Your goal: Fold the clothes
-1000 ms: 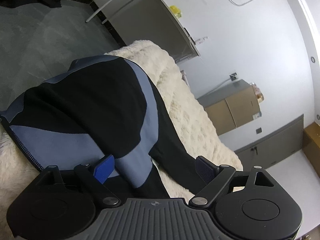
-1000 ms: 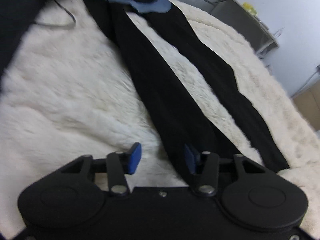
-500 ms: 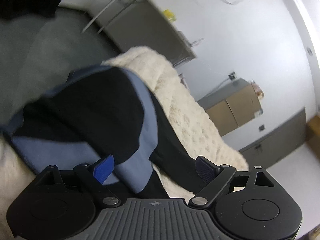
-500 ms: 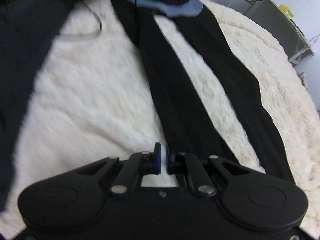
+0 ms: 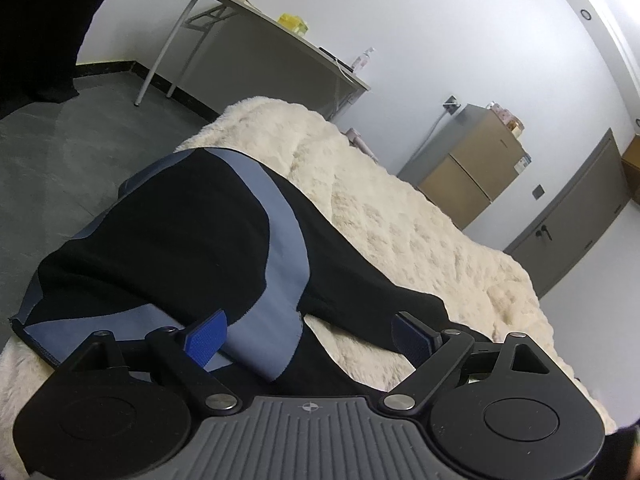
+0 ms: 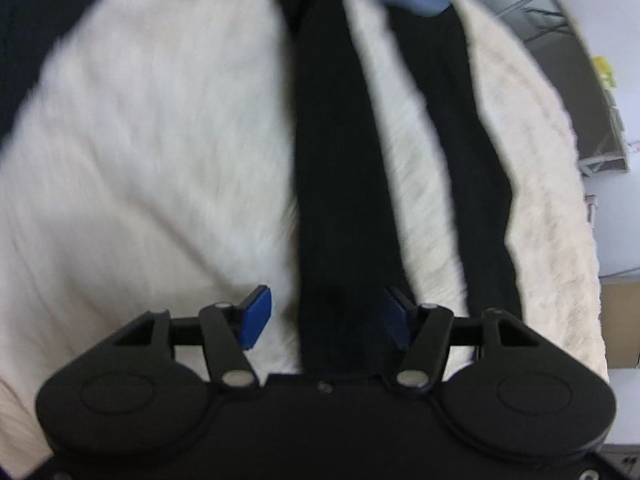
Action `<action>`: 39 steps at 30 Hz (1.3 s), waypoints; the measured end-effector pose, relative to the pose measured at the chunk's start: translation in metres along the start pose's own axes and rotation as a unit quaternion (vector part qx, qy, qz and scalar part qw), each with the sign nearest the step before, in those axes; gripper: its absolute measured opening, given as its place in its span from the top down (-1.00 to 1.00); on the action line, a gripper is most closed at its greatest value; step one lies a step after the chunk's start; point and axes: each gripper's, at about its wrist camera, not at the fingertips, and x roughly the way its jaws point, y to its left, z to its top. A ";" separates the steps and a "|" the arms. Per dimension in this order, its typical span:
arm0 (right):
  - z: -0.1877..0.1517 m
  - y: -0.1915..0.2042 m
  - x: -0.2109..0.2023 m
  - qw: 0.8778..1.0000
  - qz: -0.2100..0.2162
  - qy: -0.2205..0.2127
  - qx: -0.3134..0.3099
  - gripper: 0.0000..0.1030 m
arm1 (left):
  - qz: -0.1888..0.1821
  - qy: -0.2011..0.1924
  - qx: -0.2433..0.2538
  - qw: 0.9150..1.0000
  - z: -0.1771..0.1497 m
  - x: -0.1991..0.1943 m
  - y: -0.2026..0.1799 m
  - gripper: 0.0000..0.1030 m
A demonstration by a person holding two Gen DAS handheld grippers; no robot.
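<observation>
Across the middle of the right wrist frame, the black leggings (image 6: 340, 200) lie on the cream blanket (image 6: 140, 140); the right gripper (image 6: 326, 312) straddles one leg, jaws opening, nothing pinched. Centre the cuff before closing. Lower centre, the left gripper (image 5: 310, 334) gapes over the blue-panelled waist (image 5: 280, 248)

- Right gripper (image 6: 326, 314), black with blue pads: jaws pinched together half a second ago, now opening again, one black trouser leg (image 6: 340, 168) between them, pads off the cloth.
- Left gripper (image 5: 308, 334), black with blue pads: rolled; white wall and grey folding table (image 5: 280, 36) now sit more level.
- Right-wrist view: more blurred than before.
</observation>
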 end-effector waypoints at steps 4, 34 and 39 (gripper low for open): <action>0.001 -0.011 0.006 0.999 0.020 0.003 0.032 0.98 | -0.003 0.001 0.001 1.000 -0.001 0.002 -0.001 -0.70; -0.050 -0.126 0.003 0.963 0.032 0.036 0.264 -0.20 | -0.019 0.003 -0.041 0.999 0.002 0.003 0.009 -0.70; -0.085 -0.116 -0.021 0.929 -0.004 -0.008 0.369 -0.24 | -0.022 0.007 -0.044 0.999 0.002 0.004 0.010 -0.70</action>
